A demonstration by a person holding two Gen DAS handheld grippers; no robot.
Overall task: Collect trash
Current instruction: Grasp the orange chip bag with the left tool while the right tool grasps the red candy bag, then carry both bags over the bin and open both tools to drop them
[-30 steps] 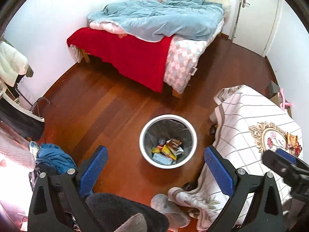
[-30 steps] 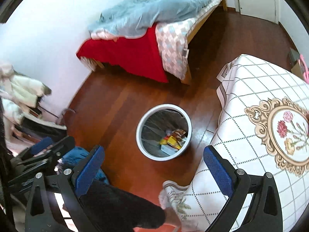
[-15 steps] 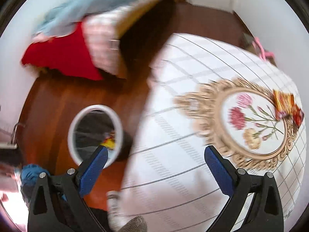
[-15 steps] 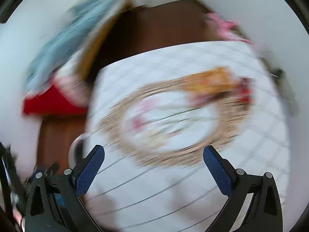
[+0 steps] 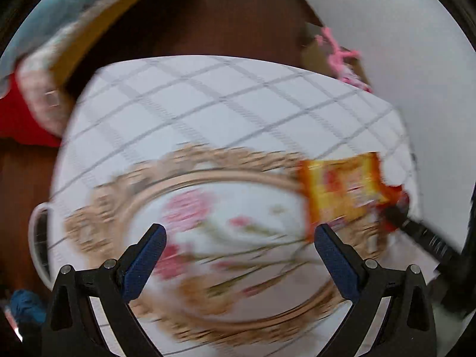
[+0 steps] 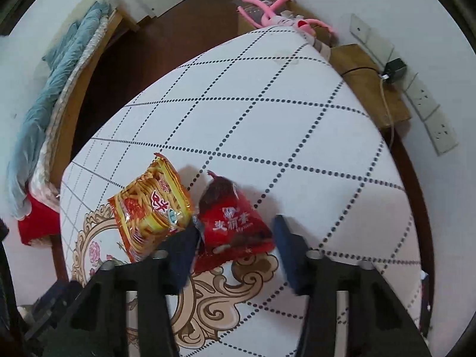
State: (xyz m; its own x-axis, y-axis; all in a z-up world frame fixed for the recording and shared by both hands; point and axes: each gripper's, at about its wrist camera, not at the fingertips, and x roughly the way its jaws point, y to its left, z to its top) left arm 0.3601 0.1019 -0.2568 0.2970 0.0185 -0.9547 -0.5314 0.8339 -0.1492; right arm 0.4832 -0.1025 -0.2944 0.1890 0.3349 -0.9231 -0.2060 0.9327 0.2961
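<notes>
On the table (image 6: 267, 95), low in the frame, the right gripper (image 6: 235, 247) is closing around a red bag (image 6: 235, 223).
Its pads are not yet squeezing the red bag; a yellow bag (image 6: 151, 208) lies just left. The left gripper (image 5: 241, 255) hangs wide open, blurry, holding nothing.

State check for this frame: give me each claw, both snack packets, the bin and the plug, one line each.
Left claw: open, empty, above the tablecloth.
Right claw: closing around the red packet.
Red packet: lying on the tablecloth, crumpled.
Yellow packet: lying flat beside it, untouched.
Bin: upright, mostly hidden.
Plug: in the wall socket.
</notes>
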